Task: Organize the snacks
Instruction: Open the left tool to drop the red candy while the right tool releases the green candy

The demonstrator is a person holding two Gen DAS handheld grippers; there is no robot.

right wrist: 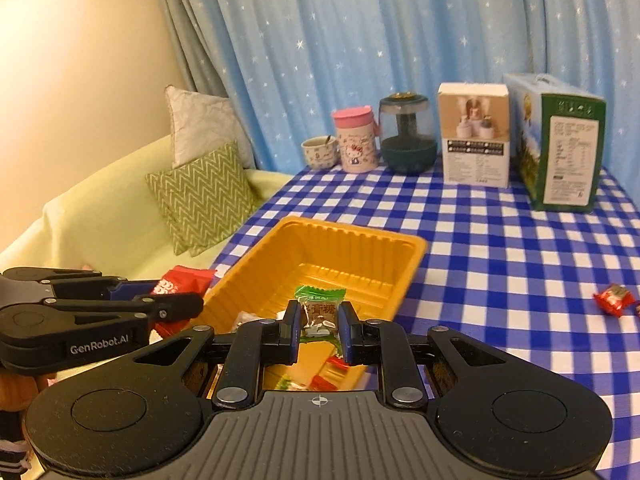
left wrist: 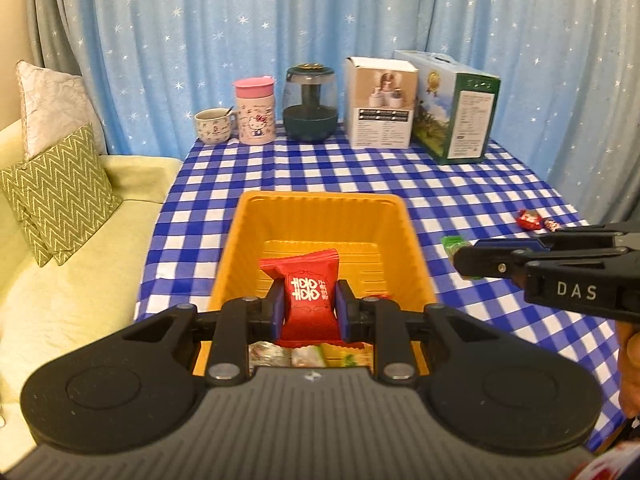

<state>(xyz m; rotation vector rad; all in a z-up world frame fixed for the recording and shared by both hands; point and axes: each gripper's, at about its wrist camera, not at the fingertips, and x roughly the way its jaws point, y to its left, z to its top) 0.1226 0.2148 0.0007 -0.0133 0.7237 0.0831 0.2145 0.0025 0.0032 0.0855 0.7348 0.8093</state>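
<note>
a: what had the left gripper (left wrist: 308, 312) got hold of?
b: a red snack packet (left wrist: 306, 300) with white characters, pinched between the blue pads. it hung over the near end of the yellow tray (left wrist: 256, 216), which sat at the middle of the checked tablecloth (left wrist: 460, 184).
a: and the right gripper (right wrist: 319, 330)?
b: clamped on a green-topped candy (right wrist: 320, 308), also above the tray's near part. in the left wrist view that tool came in from about three o'clock.
a: anything already in the tray?
b: a few wrapped snacks (left wrist: 280, 354) lay at its near end, partly hidden behind the gripper body. the far half was bare.
a: loose pieces on the table?
b: two small red wrapped candies (left wrist: 534, 220) lay on the cloth at roughly two o'clock from the tray, well apart from it.
a: the back of the table?
b: at twelve o'clock stood a mug (left wrist: 214, 126), a pink-lidded cup (left wrist: 256, 110), a dark green jar (left wrist: 310, 104), a white box (left wrist: 382, 104) and a green box (left wrist: 456, 108), in a row before the starred blue curtain (left wrist: 280, 20).
</note>
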